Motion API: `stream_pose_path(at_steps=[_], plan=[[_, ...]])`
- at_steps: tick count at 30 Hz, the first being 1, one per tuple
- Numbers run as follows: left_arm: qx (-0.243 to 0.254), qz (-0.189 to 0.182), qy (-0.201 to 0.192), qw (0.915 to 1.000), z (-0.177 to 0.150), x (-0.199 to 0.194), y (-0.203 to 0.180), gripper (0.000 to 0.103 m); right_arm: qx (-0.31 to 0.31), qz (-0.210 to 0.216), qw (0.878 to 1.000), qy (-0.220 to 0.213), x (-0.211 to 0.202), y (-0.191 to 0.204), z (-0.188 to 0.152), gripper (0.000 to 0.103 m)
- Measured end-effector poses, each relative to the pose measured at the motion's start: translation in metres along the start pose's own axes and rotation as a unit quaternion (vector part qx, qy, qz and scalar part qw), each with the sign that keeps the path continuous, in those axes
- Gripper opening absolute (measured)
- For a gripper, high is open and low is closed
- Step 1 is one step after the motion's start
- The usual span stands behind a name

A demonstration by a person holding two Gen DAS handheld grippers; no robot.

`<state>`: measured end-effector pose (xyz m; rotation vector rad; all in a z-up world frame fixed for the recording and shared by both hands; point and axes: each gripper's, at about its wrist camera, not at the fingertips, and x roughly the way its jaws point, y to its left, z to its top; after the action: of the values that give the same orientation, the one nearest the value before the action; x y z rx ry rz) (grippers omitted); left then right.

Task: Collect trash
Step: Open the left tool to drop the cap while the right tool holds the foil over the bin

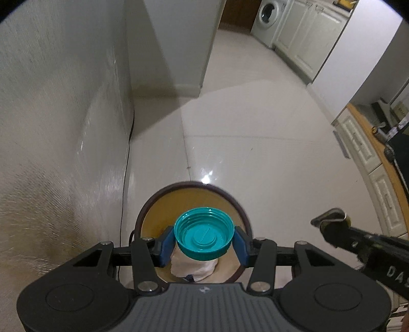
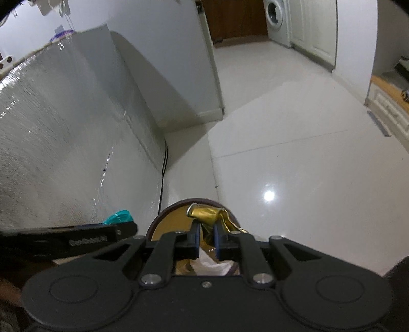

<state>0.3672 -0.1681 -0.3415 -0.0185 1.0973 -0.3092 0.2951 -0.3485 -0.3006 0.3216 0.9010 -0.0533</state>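
Observation:
My left gripper (image 1: 204,242) is shut on a teal plastic lid (image 1: 204,233), its hollow side up, held right over a round brown bin (image 1: 153,204) on the floor. White crumpled paper (image 1: 194,267) lies inside the bin. My right gripper (image 2: 206,236) is shut on a crumpled gold foil wrapper (image 2: 204,215), also above the same bin (image 2: 166,212), with white paper (image 2: 209,264) showing below it. The right gripper and its wrapper (image 1: 332,217) appear at the right of the left wrist view. In the right wrist view the teal lid (image 2: 118,217) peeks out at the left.
A tall silvery appliance side (image 1: 64,127) stands close on the left, with a black cable (image 1: 125,191) running down beside it. White glossy floor tiles (image 1: 255,140) stretch ahead. White cabinets (image 1: 365,153) line the right, and a washing machine (image 1: 268,15) sits far back.

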Motion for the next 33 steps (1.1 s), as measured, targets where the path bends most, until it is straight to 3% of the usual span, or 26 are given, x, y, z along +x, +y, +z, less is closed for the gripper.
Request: stream_pose_path(at_steps=[16,24,28,29,30,32,33], plan=[[-0.016,-0.007,0.075,0.997,-0.008,0.079,0.04,0.05,0.013,0.024,0.998,0.064,0.103,0.014,0.004,0.011],[-0.01,-0.021,0.128,0.9915,-0.02,0.116,0.04,0.05,0.024,0.035,0.995,0.085,0.144,0.016,0.016,0.011],[-0.002,-0.017,0.131,0.9913,-0.022,0.123,0.039,0.05,0.033,0.04,0.994,0.094,0.157,0.014,0.014,0.011],[-0.003,-0.013,0.126,0.9919,-0.021,0.123,0.039,0.052,0.033,0.04,0.994,0.096,0.159,0.014,0.012,0.011],[-0.005,-0.011,0.125,0.9921,-0.02,0.124,0.039,0.062,0.033,0.039,0.994,0.1,0.162,0.013,0.01,0.011],[-0.004,-0.008,0.124,0.9922,-0.02,0.123,0.039,0.071,0.037,0.044,0.993,0.105,0.166,0.011,0.006,0.012],[-0.002,-0.005,0.126,0.992,-0.019,0.123,0.039,0.072,0.039,0.047,0.992,0.11,0.169,0.011,0.005,0.012]])
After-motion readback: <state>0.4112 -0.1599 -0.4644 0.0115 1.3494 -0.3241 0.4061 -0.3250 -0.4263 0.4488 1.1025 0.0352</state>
